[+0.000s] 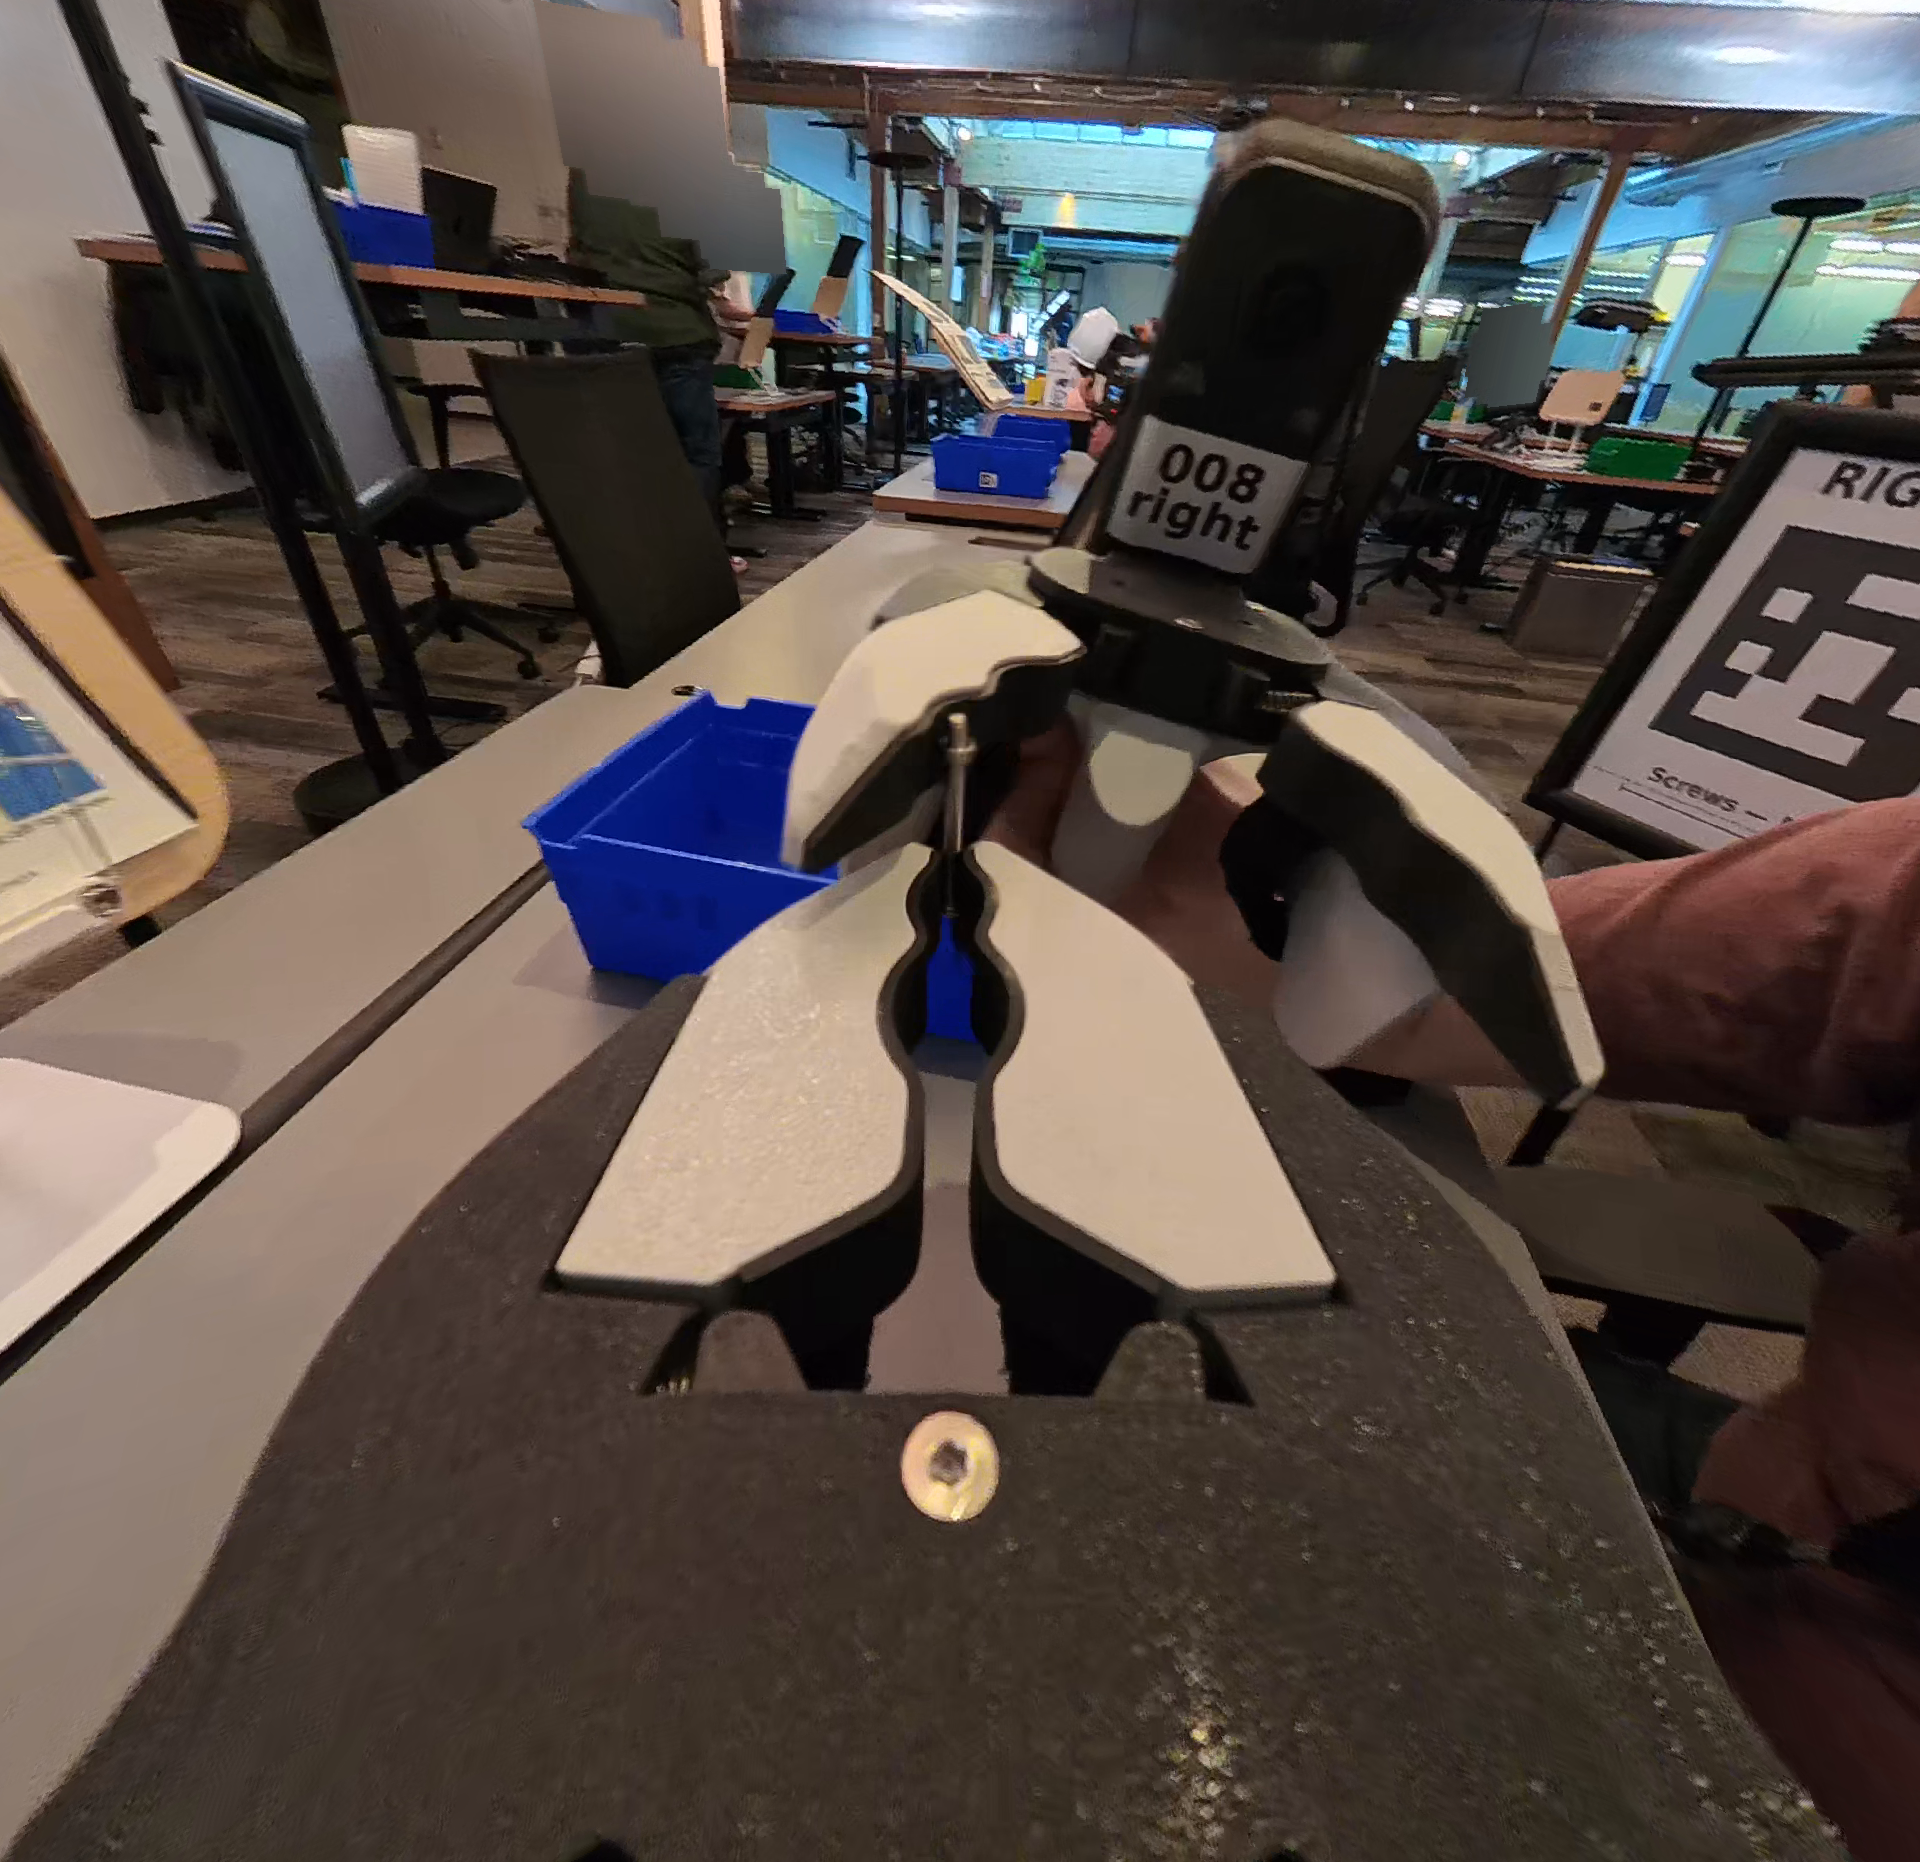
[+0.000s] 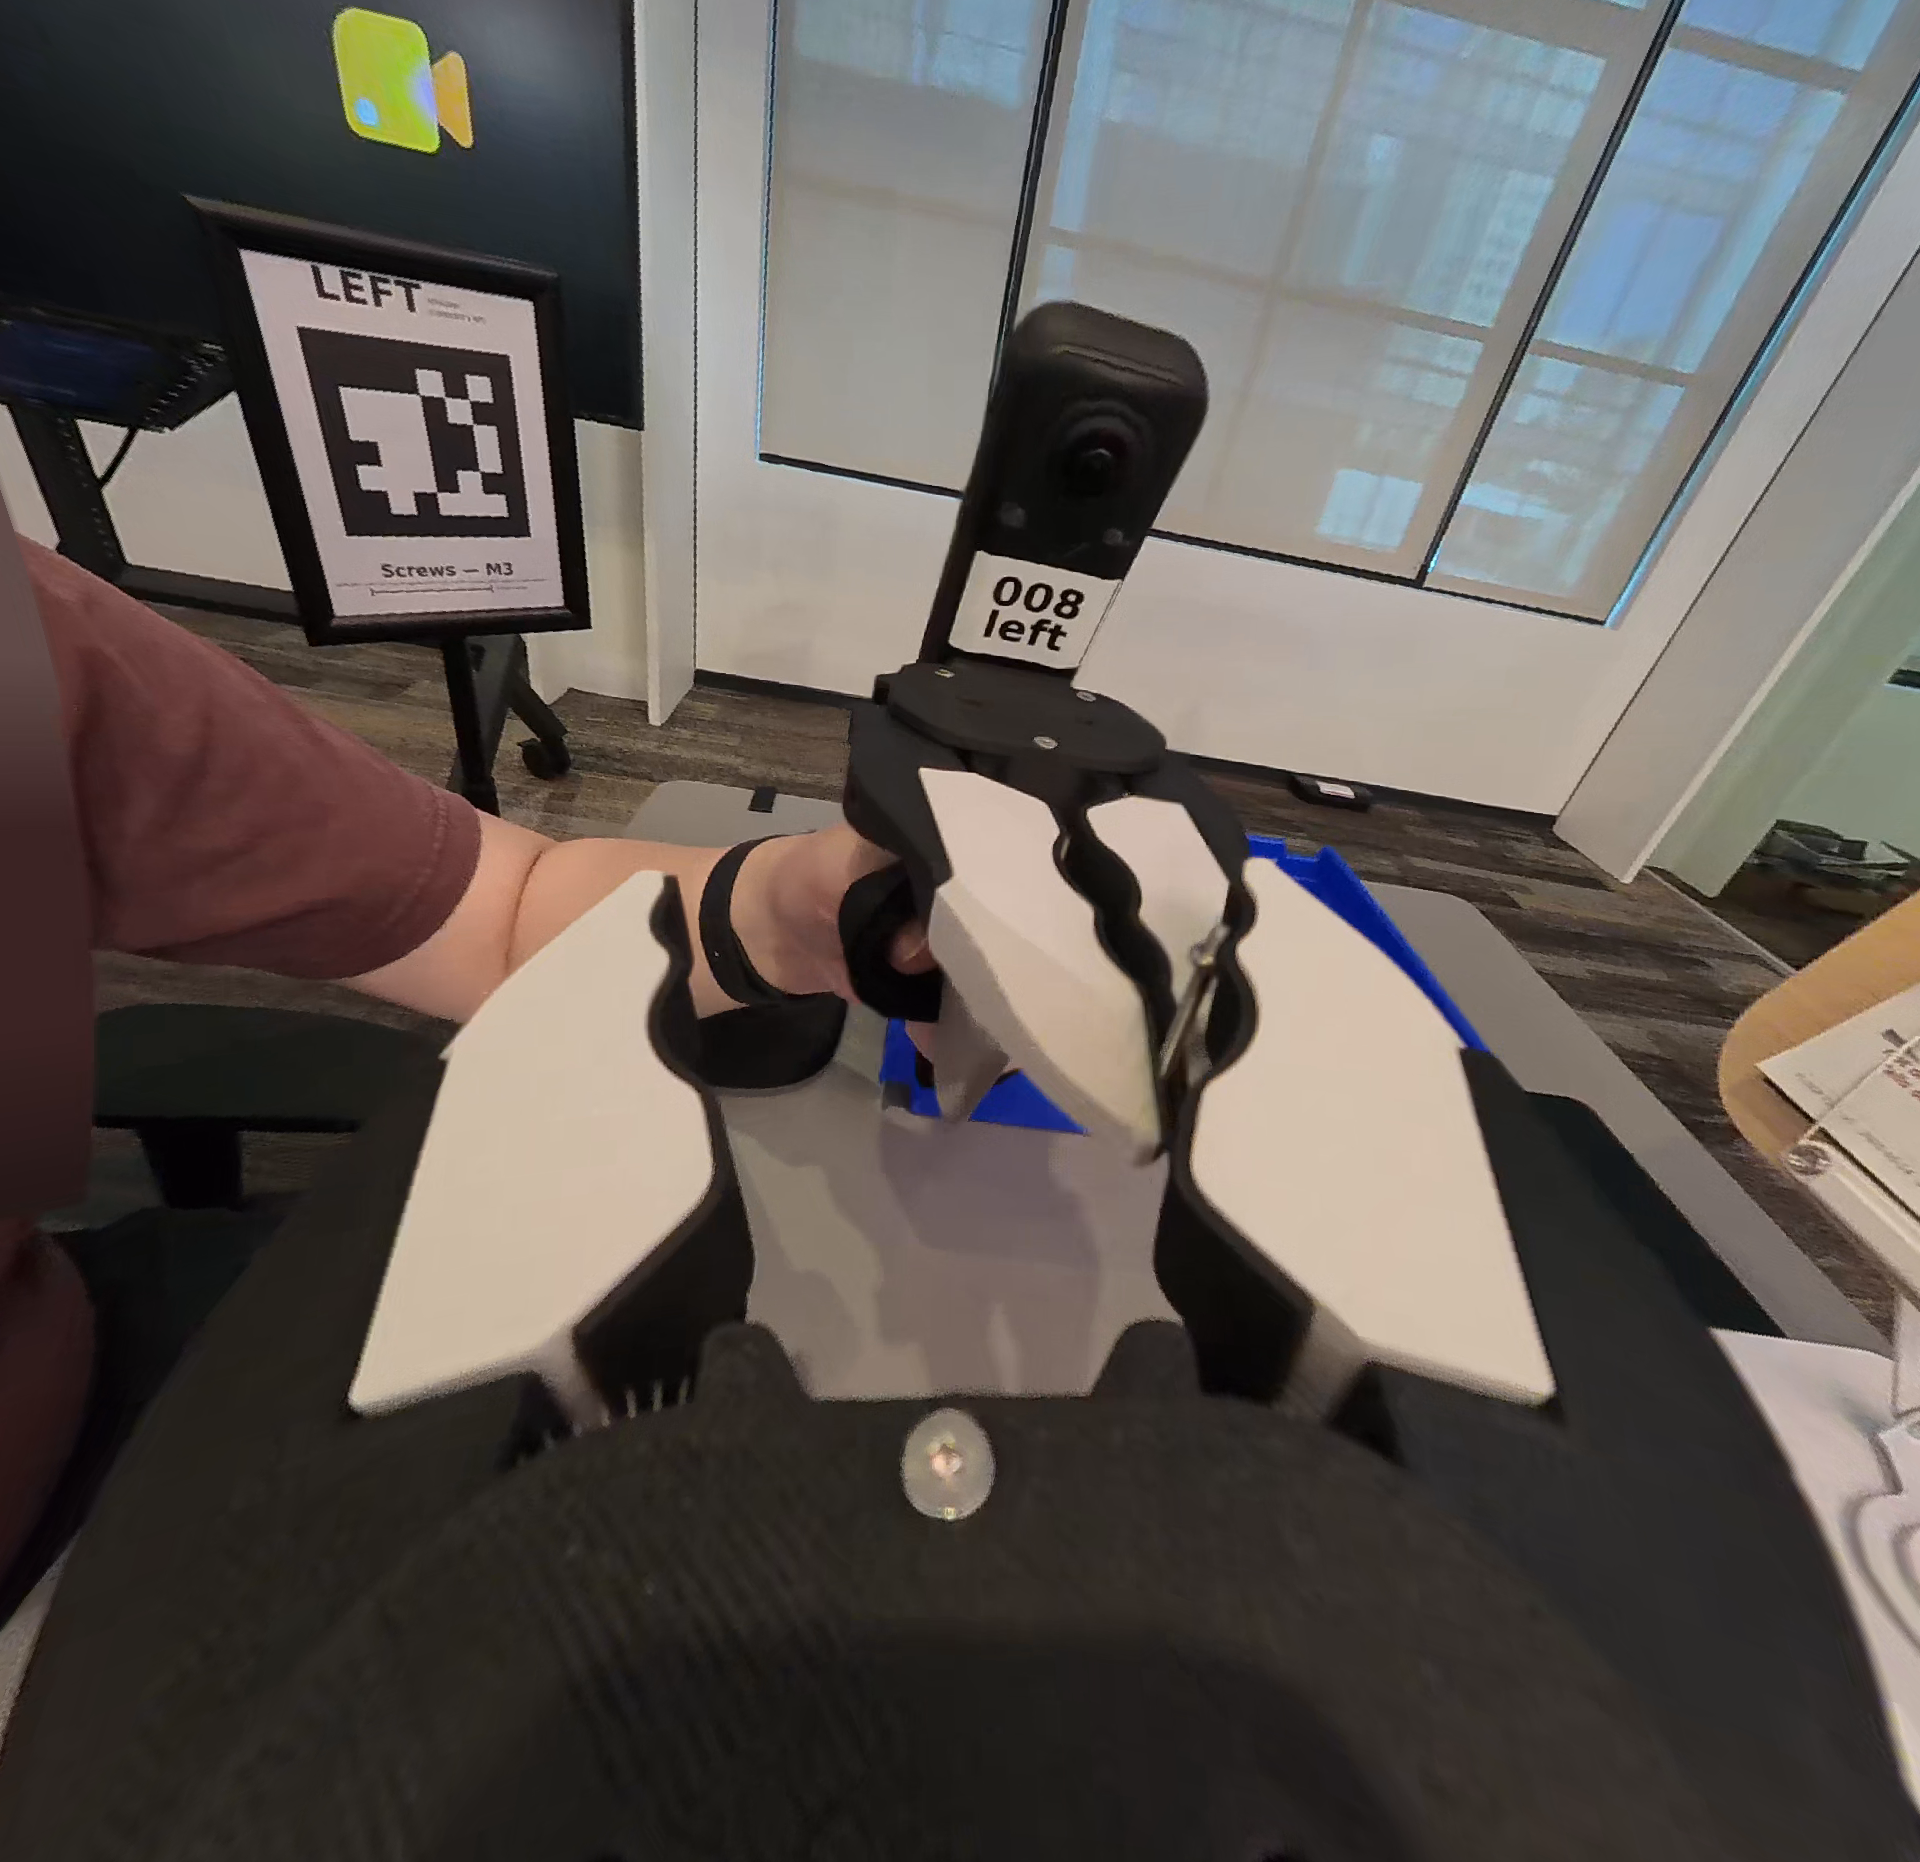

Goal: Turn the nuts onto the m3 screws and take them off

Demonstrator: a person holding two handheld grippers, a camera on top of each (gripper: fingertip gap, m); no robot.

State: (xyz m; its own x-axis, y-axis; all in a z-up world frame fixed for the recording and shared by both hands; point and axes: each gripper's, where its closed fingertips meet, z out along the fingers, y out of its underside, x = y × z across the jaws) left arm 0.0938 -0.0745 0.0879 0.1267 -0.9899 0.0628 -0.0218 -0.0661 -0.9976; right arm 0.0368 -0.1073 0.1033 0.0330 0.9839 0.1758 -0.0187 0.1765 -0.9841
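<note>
I am clamping the screw point(image 1: 954, 804) upright in my left gripper point(image 1: 948, 867), above the blue bin point(image 1: 675, 856) — any dropped nut should land there. My right gripper point(image 2: 951, 991) is spreading wide, empty — no nut is visible.

This is an open-plan office fitted out as a work lab. The left wrist view looks down long rows of wooden-topped desks point(image 1: 499, 280) with black office chairs point(image 1: 613, 513), blue plastic parts bins point(image 1: 675, 846) on grey tables point(image 1: 312, 939), a whiteboard on a stand point(image 1: 301, 295), and an exposed dark ceiling with beams point(image 1: 1247, 15). The right wrist view shows tall glazed partitions point(image 2: 1299, 254), a large wall screen point(image 2: 312, 150), and a framed marker sign on a stand point(image 2: 405, 441); a second framed marker sign point(image 1: 1787, 659) stands in the left wrist view.
</note>
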